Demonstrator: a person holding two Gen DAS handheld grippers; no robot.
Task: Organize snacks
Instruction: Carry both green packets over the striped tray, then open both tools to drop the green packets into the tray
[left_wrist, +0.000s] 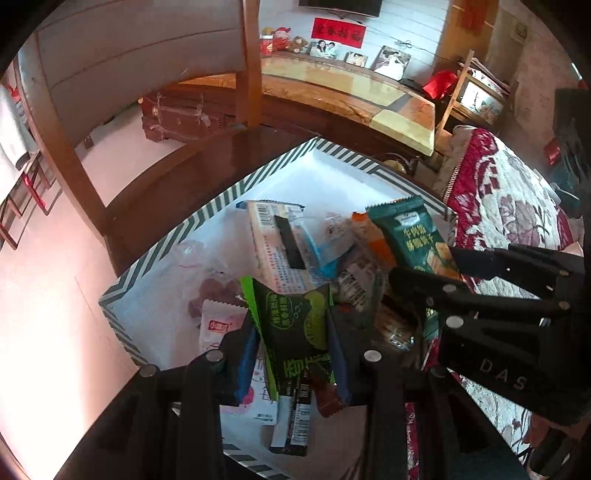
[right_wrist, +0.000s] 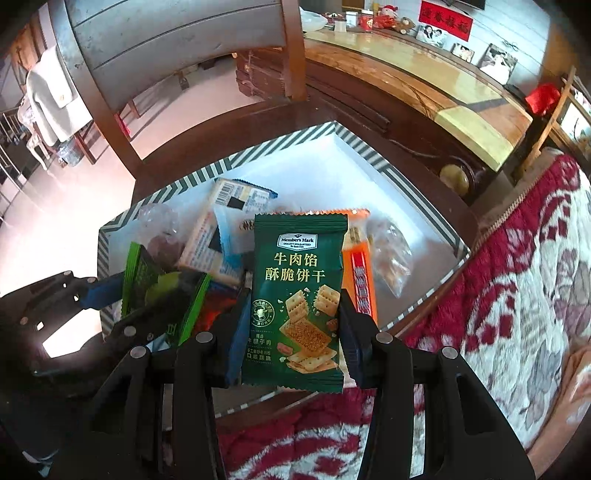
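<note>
A striped-rim box with a white floor sits on a dark wooden stool and holds several snack packets. My left gripper is shut on a black-and-lime green packet held over the box's near end. My right gripper is shut on a dark green cracker packet held upright above the box. The cracker packet and right gripper also show in the left wrist view, the lime packet in the right wrist view. An orange packet and a barcode packet lie in the box.
A red-and-white quilted blanket lies to the right of the stool. A wooden chair stands behind it, a long glossy cabinet with photos further back. Pale floor lies to the left.
</note>
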